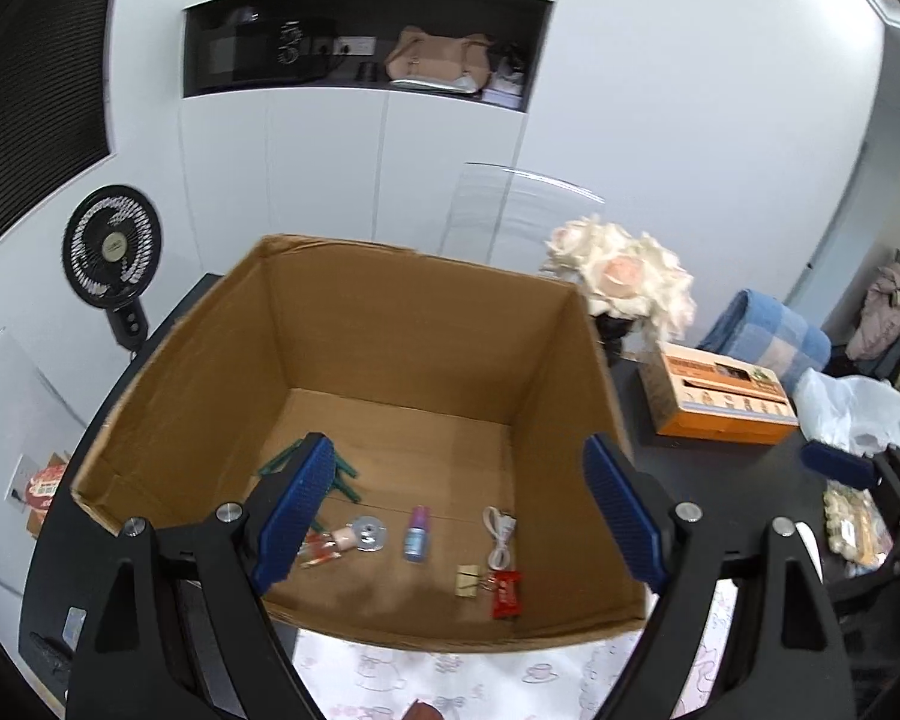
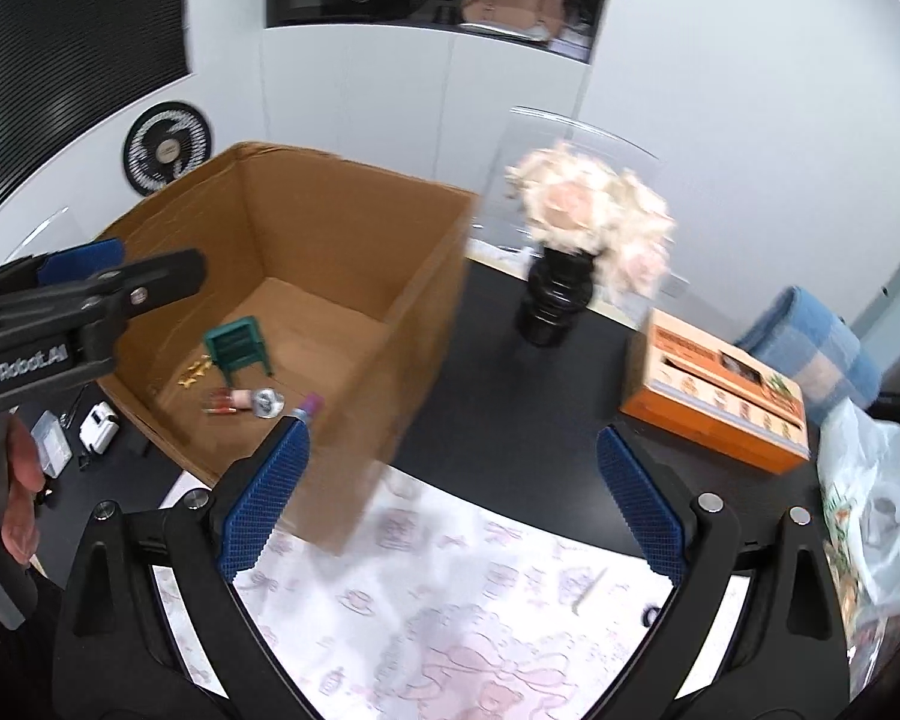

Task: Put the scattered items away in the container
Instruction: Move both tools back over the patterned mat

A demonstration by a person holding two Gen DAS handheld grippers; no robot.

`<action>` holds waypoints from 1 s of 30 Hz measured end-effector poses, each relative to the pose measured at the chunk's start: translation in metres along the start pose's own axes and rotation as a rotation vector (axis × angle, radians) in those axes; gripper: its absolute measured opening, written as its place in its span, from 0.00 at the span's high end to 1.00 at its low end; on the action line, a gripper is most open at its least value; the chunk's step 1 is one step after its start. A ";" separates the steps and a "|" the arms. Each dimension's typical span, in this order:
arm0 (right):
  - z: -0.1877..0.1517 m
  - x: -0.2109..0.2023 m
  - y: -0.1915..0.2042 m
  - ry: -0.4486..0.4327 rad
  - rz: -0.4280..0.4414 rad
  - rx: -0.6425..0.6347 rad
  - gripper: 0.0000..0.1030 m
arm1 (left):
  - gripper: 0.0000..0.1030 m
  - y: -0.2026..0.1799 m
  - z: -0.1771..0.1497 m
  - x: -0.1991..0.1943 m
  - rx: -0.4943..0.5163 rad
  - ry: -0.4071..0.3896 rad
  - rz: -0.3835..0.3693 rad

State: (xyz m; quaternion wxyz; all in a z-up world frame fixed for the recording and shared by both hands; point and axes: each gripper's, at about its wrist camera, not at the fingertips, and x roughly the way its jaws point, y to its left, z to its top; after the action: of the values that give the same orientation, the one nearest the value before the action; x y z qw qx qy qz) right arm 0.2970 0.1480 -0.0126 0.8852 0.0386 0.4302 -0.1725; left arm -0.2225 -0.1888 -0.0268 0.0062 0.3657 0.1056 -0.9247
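the cardboard box is open-topped, its far floor bare, so you can reach in from above. right of it, the vase of flowers and orange carton crowd the table.

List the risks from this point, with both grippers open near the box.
1. The vase of flowers stands close beside the box; a wide swing of the right gripper might tip it.
2. The left gripper hovers at the box's near wall and could nudge the box.
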 end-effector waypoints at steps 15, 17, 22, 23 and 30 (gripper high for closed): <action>-0.082 -0.034 -0.127 0.043 -0.105 0.176 0.05 | 0.19 -0.115 -0.044 0.002 0.175 0.027 -0.110; -0.096 -0.036 -0.142 0.052 -0.116 0.193 0.05 | 0.19 -0.132 -0.054 0.006 0.201 0.034 -0.120; -0.129 -0.039 -0.174 0.072 -0.131 0.241 0.05 | 0.19 -0.171 -0.078 0.015 0.253 0.063 -0.146; -0.135 -0.039 -0.180 0.075 -0.131 0.251 0.05 | 0.19 -0.178 -0.083 0.017 0.261 0.071 -0.151; -0.174 -0.023 -0.204 0.108 -0.122 0.262 0.05 | 0.19 -0.217 -0.125 0.038 0.323 0.133 -0.152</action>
State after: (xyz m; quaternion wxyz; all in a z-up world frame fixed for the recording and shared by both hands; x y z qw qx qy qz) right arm 0.0848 0.0004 -0.0876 0.8361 0.1365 0.4525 -0.2783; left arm -0.1855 0.0509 -0.0998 -0.1294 0.4132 -0.0168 -0.9012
